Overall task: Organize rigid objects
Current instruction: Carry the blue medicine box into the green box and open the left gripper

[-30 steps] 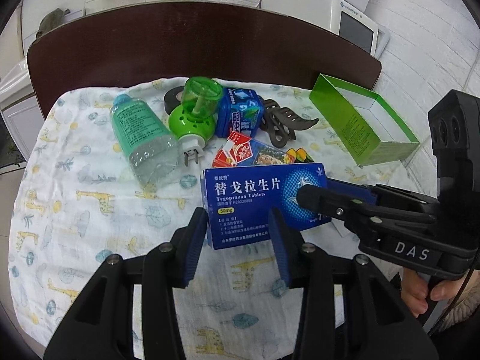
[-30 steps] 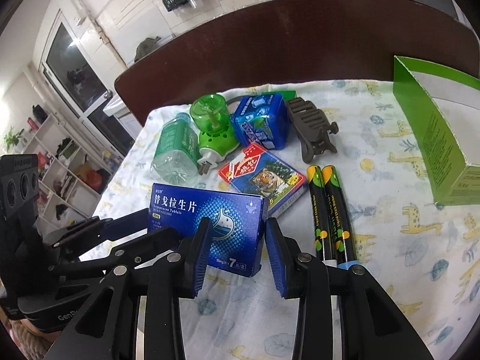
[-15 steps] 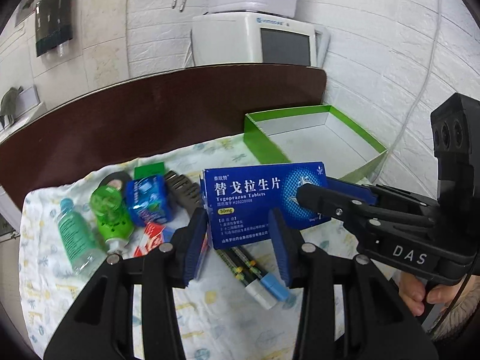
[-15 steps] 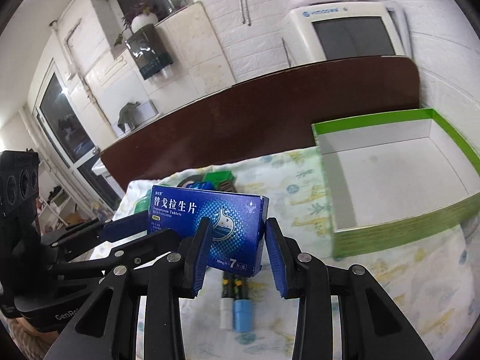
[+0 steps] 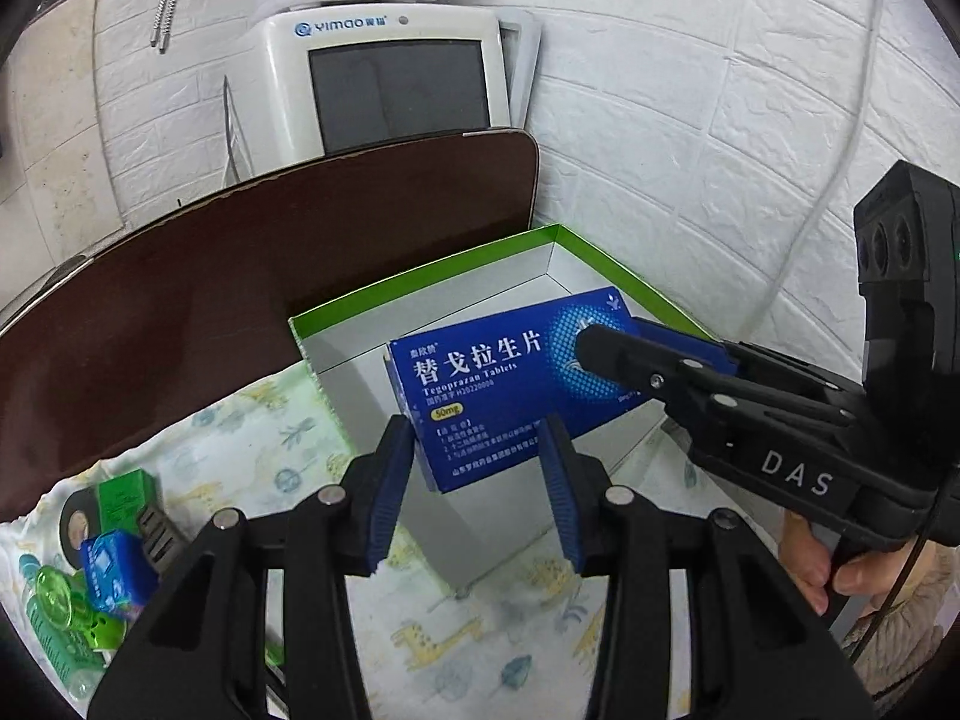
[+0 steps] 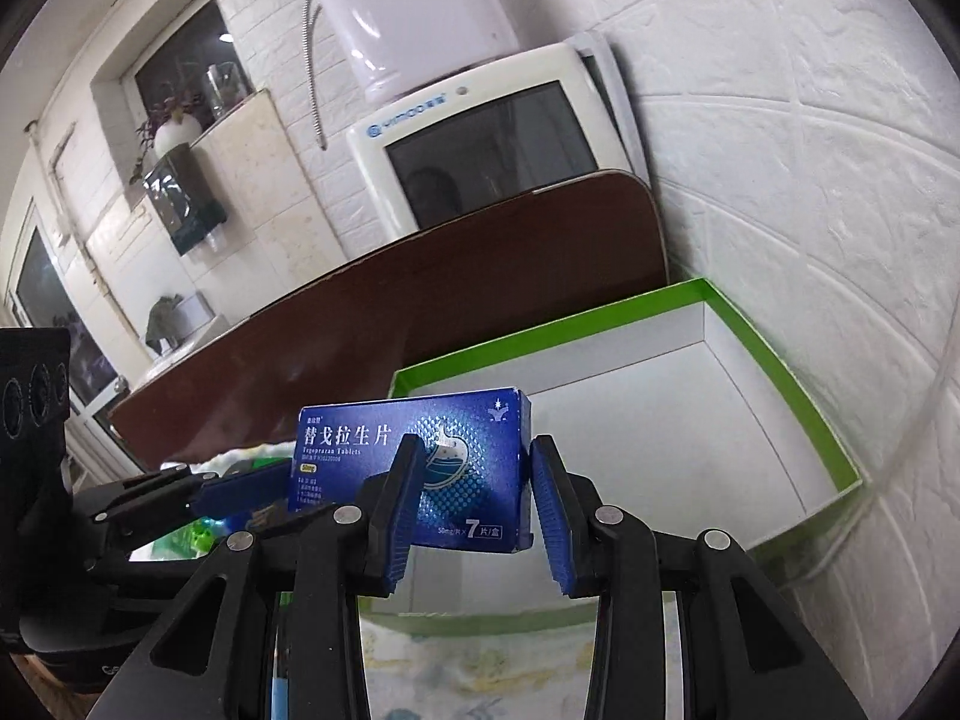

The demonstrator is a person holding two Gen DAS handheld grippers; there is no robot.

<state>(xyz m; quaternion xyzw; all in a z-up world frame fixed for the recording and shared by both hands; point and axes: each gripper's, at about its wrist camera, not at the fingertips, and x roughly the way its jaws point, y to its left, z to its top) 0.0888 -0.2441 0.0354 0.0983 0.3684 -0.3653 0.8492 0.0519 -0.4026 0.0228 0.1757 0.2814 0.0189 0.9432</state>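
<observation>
A blue tablet box with white Chinese print hangs over the open green box with white inside. My left gripper is shut on its near left end. My right gripper is shut on its right end, seen in the right wrist view on the blue tablet box, above the green box. The right gripper's fingers reach in from the right in the left wrist view.
Giraffe-print cloth covers the dark brown table. Several small items lie at lower left: a blue pack, a green device, black tape. A white appliance and white brick wall stand behind.
Both grippers have carried the blue tablet box up and to the right, from the cloth among the other items to above the green box's opening.
</observation>
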